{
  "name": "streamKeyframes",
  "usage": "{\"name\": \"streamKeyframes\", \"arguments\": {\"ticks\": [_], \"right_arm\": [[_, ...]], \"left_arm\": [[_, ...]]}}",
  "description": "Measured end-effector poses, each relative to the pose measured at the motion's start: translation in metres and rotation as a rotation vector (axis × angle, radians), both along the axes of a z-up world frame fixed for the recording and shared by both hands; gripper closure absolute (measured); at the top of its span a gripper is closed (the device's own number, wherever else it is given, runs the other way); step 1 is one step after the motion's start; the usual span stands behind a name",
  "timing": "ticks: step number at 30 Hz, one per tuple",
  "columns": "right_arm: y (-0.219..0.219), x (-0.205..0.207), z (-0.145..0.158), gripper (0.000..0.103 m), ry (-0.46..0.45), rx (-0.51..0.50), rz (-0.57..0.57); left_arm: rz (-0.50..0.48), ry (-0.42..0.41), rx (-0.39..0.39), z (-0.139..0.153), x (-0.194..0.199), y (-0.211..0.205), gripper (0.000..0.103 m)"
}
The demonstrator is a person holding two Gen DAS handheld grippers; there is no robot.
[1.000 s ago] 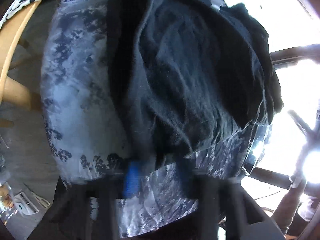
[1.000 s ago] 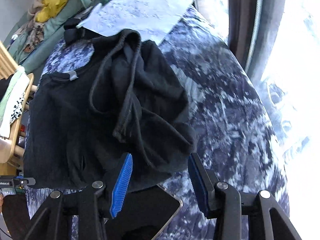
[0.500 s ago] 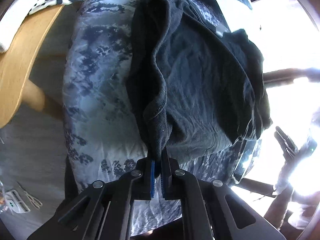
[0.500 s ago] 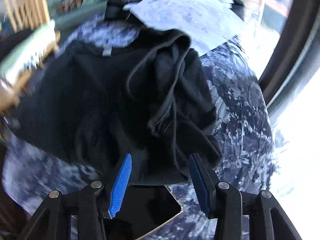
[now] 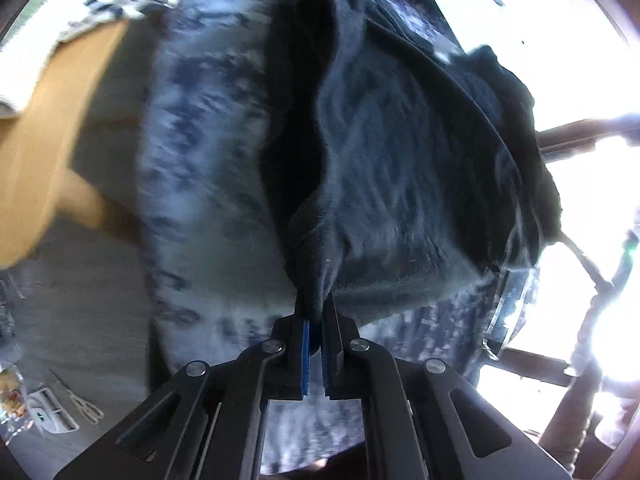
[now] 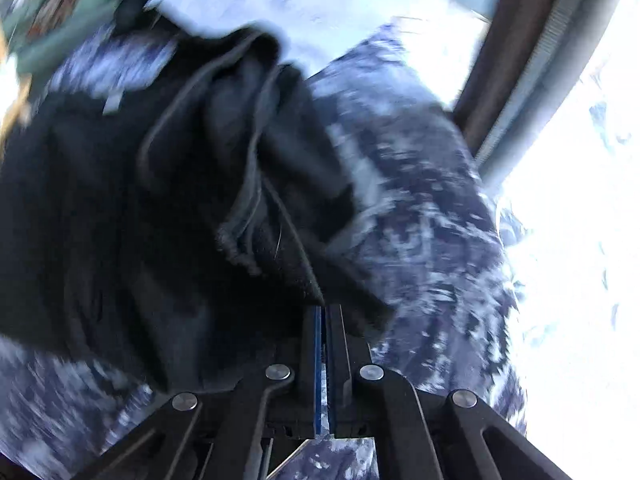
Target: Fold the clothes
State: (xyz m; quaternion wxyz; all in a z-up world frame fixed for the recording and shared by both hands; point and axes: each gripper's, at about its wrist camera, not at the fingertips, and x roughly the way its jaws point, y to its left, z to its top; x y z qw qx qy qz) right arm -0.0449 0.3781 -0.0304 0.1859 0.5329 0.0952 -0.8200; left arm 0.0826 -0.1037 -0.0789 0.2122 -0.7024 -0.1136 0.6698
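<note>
left gripper [image 5: 316,312] clamped on bunched hem of black garment [image 5: 400,160]; right gripper [image 6: 325,312] pinching its other near corner. Garment runs toward 12 o'clock from both, across mottled blue cover [image 5: 200,184]. Next move probably lifts near edge away.

One black garment [image 5: 400,168] ahead of the fingers, spread on one blue-white patterned cover [image 5: 208,184]; one gripper per view, two in all, each with two blue-padded fingers [image 5: 306,346]. One wooden chair [image 5: 36,152] left of the fingers, carrying one spotted white cloth [image 5: 120,4]; one pale sheet [image 6: 320,4] beyond the garment.
</note>
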Motion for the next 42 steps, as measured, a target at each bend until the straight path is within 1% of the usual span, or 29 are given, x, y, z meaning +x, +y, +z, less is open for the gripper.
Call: {"name": "streamKeyframes", "arguments": {"ticks": [3,4,6,7,9,13,14,17,19,22,26,28,29,30,31,32,33,34,35,36,38,39,40,42], "right_arm": [[0.033,-0.007,0.021,0.102,-0.030,-0.142,-0.104],[0.039,-0.007,0.028,0.102,-0.033,-0.186,-0.118],[0.052,-0.005,0.040,0.102,-0.041,-0.271,-0.146],[0.055,-0.005,0.042,0.102,-0.046,-0.293,-0.156],[0.058,-0.002,0.041,0.102,-0.088,-0.320,-0.176],[0.057,0.009,0.011,0.102,-0.198,-0.299,-0.182],[0.060,0.014,0.000,0.102,-0.228,-0.303,-0.188],[0.068,0.033,-0.030,0.102,-0.316,-0.302,-0.214],[0.074,0.047,-0.043,0.102,-0.354,-0.311,-0.222],[0.079,0.065,-0.050,0.102,-0.386,-0.317,-0.217],[0.068,0.069,-0.052,0.101,-0.359,-0.267,-0.193],[0.059,0.066,-0.051,0.093,-0.347,-0.241,-0.181],[0.058,0.065,-0.047,0.088,-0.338,-0.243,-0.182],[0.057,0.063,-0.043,0.077,-0.328,-0.246,-0.182],[0.056,0.063,-0.036,0.073,-0.302,-0.243,-0.171],[0.055,0.062,-0.024,0.071,-0.265,-0.240,-0.158],[0.055,0.061,-0.015,0.065,-0.240,-0.249,-0.146],[0.055,0.060,-0.008,0.065,-0.221,-0.261,-0.139],[0.053,0.058,0.002,0.065,-0.197,-0.272,-0.126],[0.047,0.055,0.013,0.065,-0.166,-0.266,-0.104],[0.033,0.050,0.023,0.065,-0.122,-0.247,-0.072],[0.025,0.047,0.028,0.065,-0.101,-0.240,-0.055],[0.017,0.044,0.031,0.065,-0.083,-0.236,-0.039],[-0.008,0.032,0.028,0.065,-0.078,-0.262,-0.022]], "left_arm": [[0.023,0.022,-0.019,0.010,-0.006,-0.017,0.099],[0.031,0.029,-0.026,0.013,-0.008,-0.023,0.099],[0.024,0.073,-0.046,0.030,-0.008,-0.032,0.099],[0.020,0.077,-0.049,0.033,-0.008,-0.034,0.099],[0.010,0.074,-0.070,0.039,-0.007,-0.042,0.099],[-0.003,0.039,-0.140,0.028,-0.002,-0.052,0.099],[-0.005,0.019,-0.144,0.022,0.000,-0.054,0.099],[0.009,-0.001,-0.134,0.015,0.005,-0.063,0.099],[0.008,-0.007,-0.138,0.014,0.011,-0.068,0.099],[0.008,-0.009,-0.142,0.014,0.014,-0.072,0.099],[-0.021,-0.017,-0.186,0.009,0.012,-0.062,0.099],[-0.047,-0.020,-0.210,0.012,0.012,-0.050,0.098],[-0.063,-0.018,-0.202,0.017,0.012,-0.047,0.094],[-0.068,-0.011,-0.193,0.024,0.011,-0.047,0.091],[-0.073,-0.005,-0.183,0.031,0.010,-0.046,0.088],[-0.067,0.006,-0.166,0.040,0.008,-0.047,0.080],[-0.062,0.018,-0.149,0.049,0.006,-0.047,0.071],[-0.062,0.044,-0.131,0.060,0.003,-0.045,0.066],[-0.062,0.070,-0.114,0.071,0.000,-0.043,0.058],[-0.071,0.100,-0.102,0.080,-0.004,-0.039,0.056],[-0.097,0.164,-0.084,0.099,-0.010,-0.021,0.055],[-0.105,0.184,-0.086,0.104,-0.013,-0.013,0.054],[-0.128,0.210,-0.094,0.105,-0.018,-0.006,0.054],[-0.159,0.226,-0.102,0.106,-0.025,0.009,0.054]]}}
